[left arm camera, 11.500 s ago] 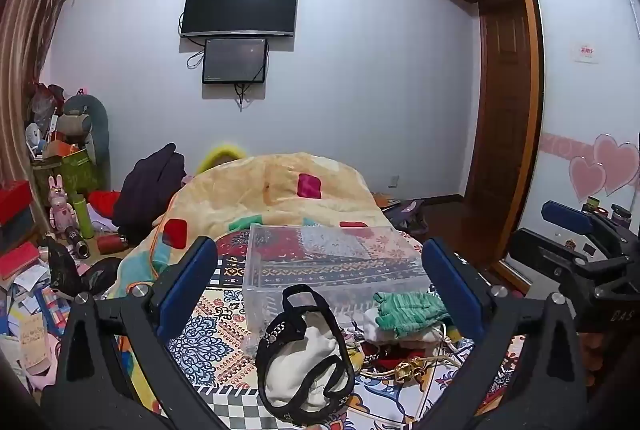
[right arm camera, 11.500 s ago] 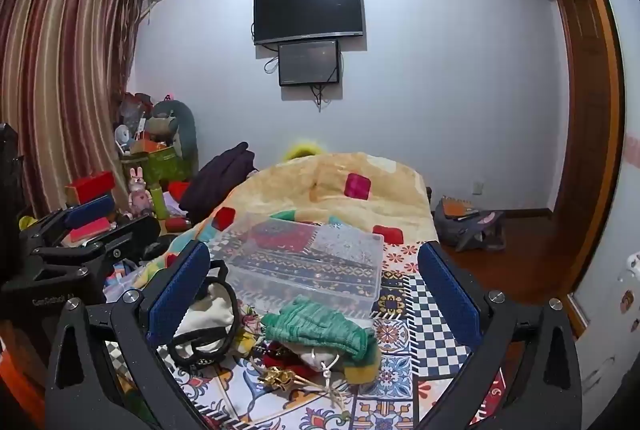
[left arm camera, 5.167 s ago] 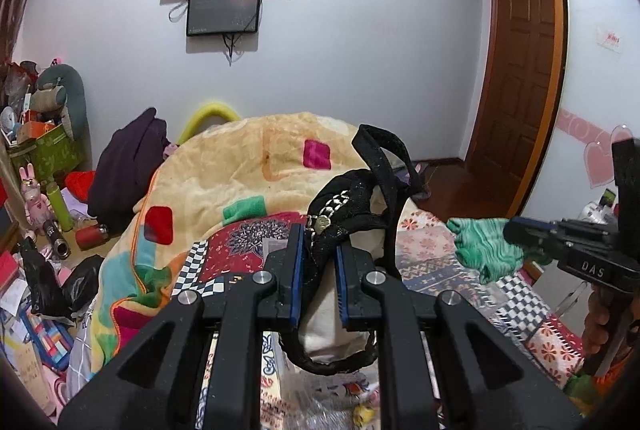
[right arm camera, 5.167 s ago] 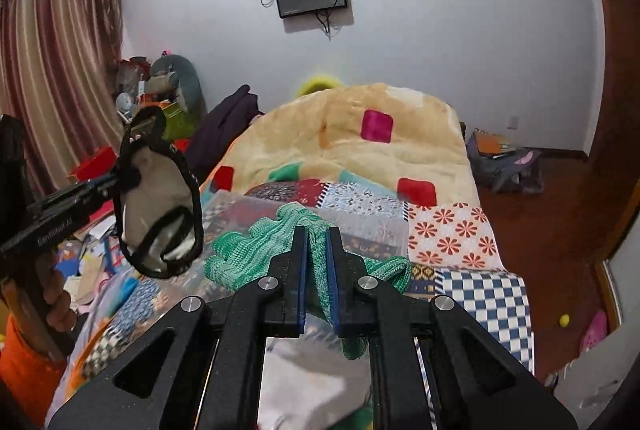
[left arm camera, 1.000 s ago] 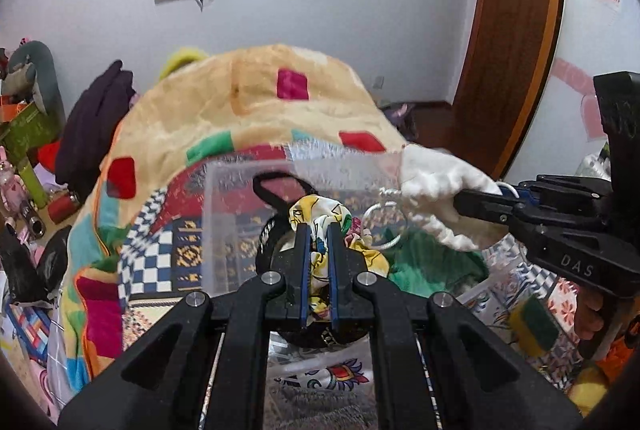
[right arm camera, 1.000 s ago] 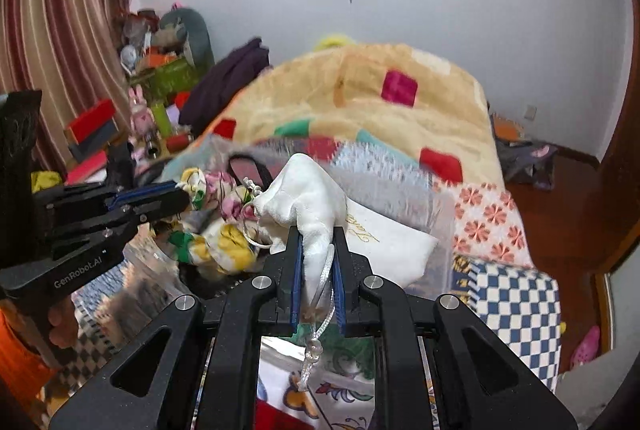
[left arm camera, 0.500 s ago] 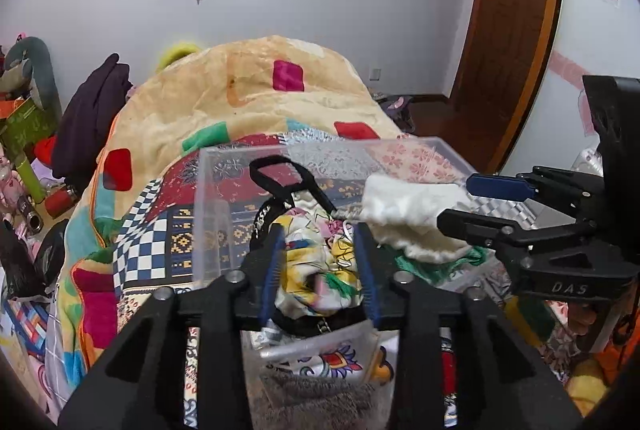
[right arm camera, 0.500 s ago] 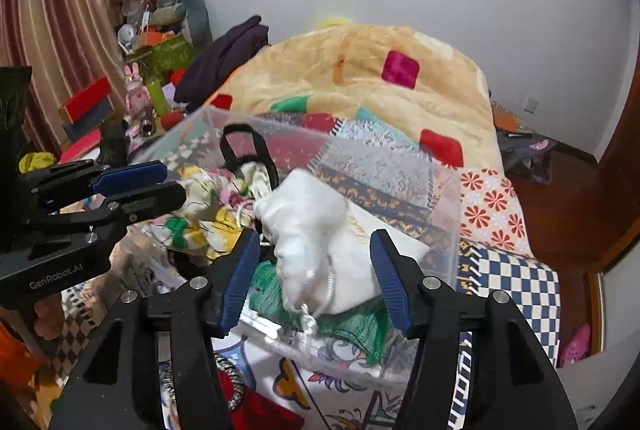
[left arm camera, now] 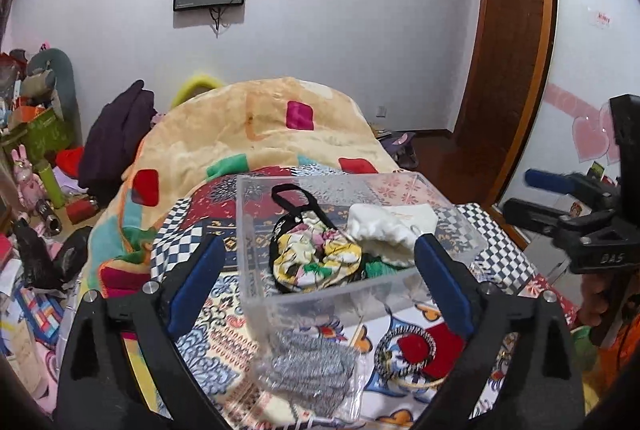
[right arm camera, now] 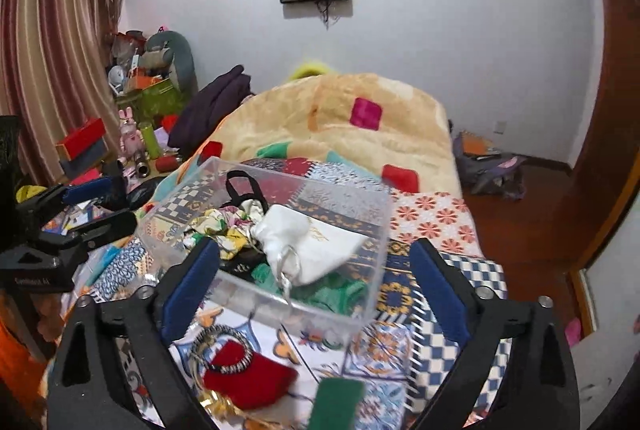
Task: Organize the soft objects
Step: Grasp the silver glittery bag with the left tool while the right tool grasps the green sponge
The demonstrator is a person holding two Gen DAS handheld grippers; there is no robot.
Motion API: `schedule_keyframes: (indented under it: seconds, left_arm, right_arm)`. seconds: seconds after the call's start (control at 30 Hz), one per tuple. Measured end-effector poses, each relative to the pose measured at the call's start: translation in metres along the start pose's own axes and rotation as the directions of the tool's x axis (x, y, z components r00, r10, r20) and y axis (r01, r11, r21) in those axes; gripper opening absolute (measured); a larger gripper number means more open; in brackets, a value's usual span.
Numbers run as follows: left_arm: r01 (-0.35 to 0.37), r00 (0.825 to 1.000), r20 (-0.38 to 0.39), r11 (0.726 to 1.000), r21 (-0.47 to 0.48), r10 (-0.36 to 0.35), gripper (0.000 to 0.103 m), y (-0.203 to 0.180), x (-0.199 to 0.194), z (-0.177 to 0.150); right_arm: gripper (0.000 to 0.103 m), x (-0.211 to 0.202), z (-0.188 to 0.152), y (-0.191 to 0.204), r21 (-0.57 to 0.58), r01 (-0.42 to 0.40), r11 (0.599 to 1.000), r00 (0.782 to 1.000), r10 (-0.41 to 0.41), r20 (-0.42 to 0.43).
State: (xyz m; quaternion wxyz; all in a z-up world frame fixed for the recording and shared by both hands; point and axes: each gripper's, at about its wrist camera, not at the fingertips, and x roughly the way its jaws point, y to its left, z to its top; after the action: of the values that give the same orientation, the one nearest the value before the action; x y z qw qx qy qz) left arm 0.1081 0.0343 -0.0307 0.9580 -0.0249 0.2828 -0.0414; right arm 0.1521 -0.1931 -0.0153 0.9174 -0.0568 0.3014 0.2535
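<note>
A clear plastic box (left arm camera: 256, 230) (right arm camera: 376, 262) stands on the patterned bed cover. Inside lie a floral cloth (left arm camera: 316, 262) (right arm camera: 216, 230), a white drawstring pouch (left arm camera: 384, 228) (right arm camera: 312, 244), a green knit piece (left arm camera: 376, 269) (right arm camera: 340, 290) and a black-strapped bag (left arm camera: 292, 202) (right arm camera: 240, 186). My left gripper (left arm camera: 316, 280) is open and empty just in front of the box. My right gripper (right arm camera: 314, 282) is open and empty over the box's near edge. Each gripper shows at the side of the other's view.
In front of the box lie a red pouch (right arm camera: 248, 378) (left arm camera: 424, 350) with a beaded bracelet (left arm camera: 404, 354), a grey mesh piece (left arm camera: 308, 362) and a green sponge (right arm camera: 336, 406). A folded blanket (left arm camera: 256, 134) lies behind. Clutter (left arm camera: 36, 166) fills the floor at left.
Both grippers have opened wide and drawn back from the box. The floral cloth and the white pouch, held a second ago, now lie inside the box.
</note>
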Motion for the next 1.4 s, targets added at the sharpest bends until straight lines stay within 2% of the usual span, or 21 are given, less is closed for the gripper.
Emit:
schedule_keyframes:
  seconds: [0.13,0.3,0.63,0.7,0.77,1.0,1.07,1.23,1.4]
  left_arm:
    - [-0.012,1.000,-0.022,1.000,0.004,0.013,0.100,0.000,-0.005,-0.012]
    - [-0.026,0.996,-0.086,1.000,-0.002,0.025,0.100,0.003,0.000,-0.035]
    - [-0.071,0.967,-0.247,0.997,-0.018,0.065,0.100,0.016,0.035,-0.078]
    - [-0.077,0.960,-0.271,0.997,-0.018,0.069,0.100,0.018,0.041,-0.084]
    - [-0.075,0.953,-0.296,0.997,-0.027,0.064,0.100,0.020,0.046,-0.088]
    - [-0.058,0.939,-0.342,0.996,-0.063,0.034,0.100,0.028,0.055,-0.091]
    - [-0.058,0.937,-0.348,0.996,-0.060,0.034,0.100,0.027,0.056,-0.092]
    - [-0.041,0.938,-0.346,0.999,-0.033,0.027,0.084,0.021,0.056,-0.094]
    - [-0.013,0.944,-0.331,1.000,-0.013,0.008,0.058,0.014,0.053,-0.095]
  right_arm:
    - [0.098,-0.010,-0.013,-0.001,-0.003,0.021,1.000,1.000,-0.021,-0.009]
    - [0.098,-0.005,-0.037,-0.004,0.004,0.034,0.999,0.997,-0.033,-0.075]
    - [0.098,0.026,-0.090,-0.020,0.056,0.036,0.998,0.968,-0.021,-0.250]
    - [0.093,0.030,-0.096,-0.022,0.063,0.032,0.998,0.962,-0.014,-0.273]
    - [0.080,0.038,-0.101,-0.025,0.076,0.013,0.997,0.952,0.011,-0.306]
    - [0.052,0.043,-0.110,-0.023,0.096,-0.010,0.995,0.938,0.042,-0.345]
    - [0.040,0.042,-0.111,-0.023,0.096,-0.013,0.995,0.936,0.045,-0.348]
    - [0.035,0.038,-0.110,-0.022,0.100,-0.017,0.995,0.942,0.050,-0.333]
    - [0.033,0.033,-0.108,-0.023,0.096,-0.019,0.995,0.950,0.048,-0.310]
